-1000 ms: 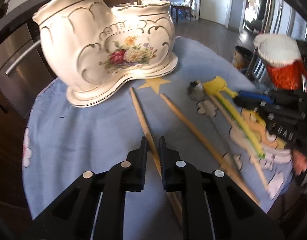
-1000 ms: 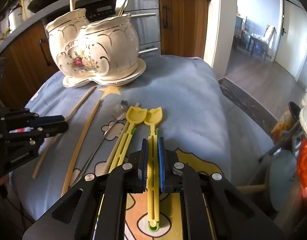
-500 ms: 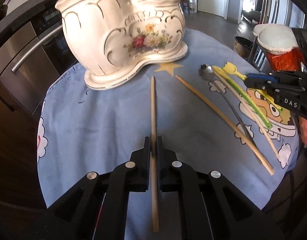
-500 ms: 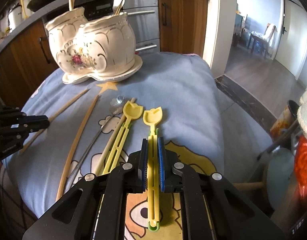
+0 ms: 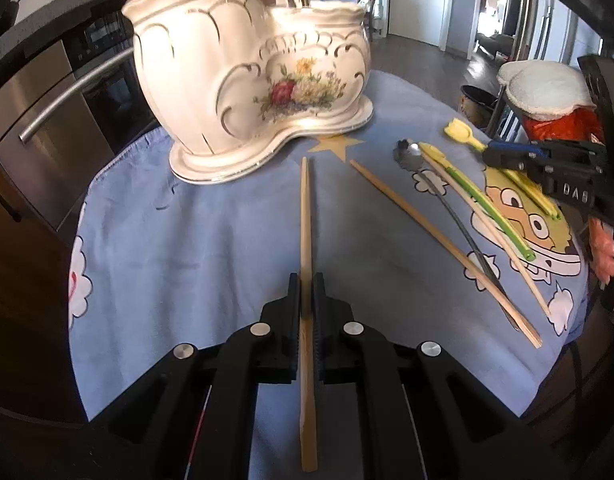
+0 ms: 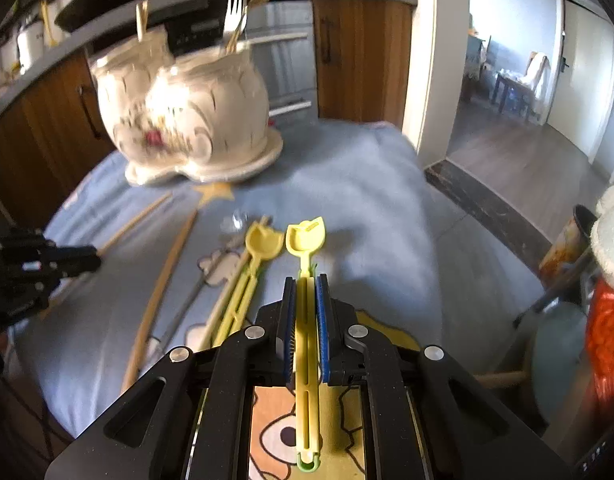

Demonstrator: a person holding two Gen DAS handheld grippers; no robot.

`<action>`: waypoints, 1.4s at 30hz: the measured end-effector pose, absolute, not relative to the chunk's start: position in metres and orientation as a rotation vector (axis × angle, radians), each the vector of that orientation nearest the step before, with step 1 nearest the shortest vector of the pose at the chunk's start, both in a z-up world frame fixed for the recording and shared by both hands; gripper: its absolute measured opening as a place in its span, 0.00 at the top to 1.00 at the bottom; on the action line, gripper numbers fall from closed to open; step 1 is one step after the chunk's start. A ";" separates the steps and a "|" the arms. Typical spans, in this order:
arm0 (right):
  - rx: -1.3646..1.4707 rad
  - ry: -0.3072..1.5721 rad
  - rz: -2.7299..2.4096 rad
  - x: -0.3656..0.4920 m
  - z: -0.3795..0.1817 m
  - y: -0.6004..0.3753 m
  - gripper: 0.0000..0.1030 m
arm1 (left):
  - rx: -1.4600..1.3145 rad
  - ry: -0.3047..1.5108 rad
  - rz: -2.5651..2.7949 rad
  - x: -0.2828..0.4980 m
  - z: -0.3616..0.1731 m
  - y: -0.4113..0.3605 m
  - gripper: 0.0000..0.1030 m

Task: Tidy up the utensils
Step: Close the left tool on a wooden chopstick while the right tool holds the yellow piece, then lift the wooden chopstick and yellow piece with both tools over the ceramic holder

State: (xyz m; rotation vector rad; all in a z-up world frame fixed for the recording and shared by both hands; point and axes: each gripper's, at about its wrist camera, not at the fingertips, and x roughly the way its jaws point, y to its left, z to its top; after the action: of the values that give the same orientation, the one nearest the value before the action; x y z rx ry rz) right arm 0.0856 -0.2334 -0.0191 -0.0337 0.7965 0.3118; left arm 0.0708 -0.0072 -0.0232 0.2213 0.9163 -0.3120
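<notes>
The holder [image 5: 251, 80] stands at 11 o'clock on the blue cloth [image 5: 187, 248], forks [image 6: 243, 16] upright in its right compartment. The left gripper [image 5: 306, 296] has its jaws clamped on a wooden stick [image 5: 306, 220] that points to 12 o'clock, toward the holder's base. At 2 o'clock lie a second stick [image 5: 439, 240], a metal spoon [image 5: 411, 156] and a yellow spoon [image 6: 259, 244]. The right gripper [image 6: 306, 296] has its jaws clamped on another yellow spoon [image 6: 306, 240], bowl at 12 o'clock.
</notes>
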 end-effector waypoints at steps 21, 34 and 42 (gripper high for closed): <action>0.195 0.385 0.478 0.134 0.088 -0.200 0.90 | 0.067 0.393 -0.330 0.074 0.090 0.030 0.94; 0.283 0.320 0.554 0.200 0.086 -0.162 0.90 | -0.141 0.199 -0.335 0.148 0.129 0.056 0.94; 0.268 0.279 0.538 0.209 0.073 -0.155 0.90 | -0.163 0.142 -0.312 0.170 0.116 0.045 0.94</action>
State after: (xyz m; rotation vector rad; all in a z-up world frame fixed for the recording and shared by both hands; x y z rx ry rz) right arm 0.2086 -0.1547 0.0732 0.2680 0.2791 0.5377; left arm 0.1700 0.0446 0.1164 -0.1633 0.1418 -0.3116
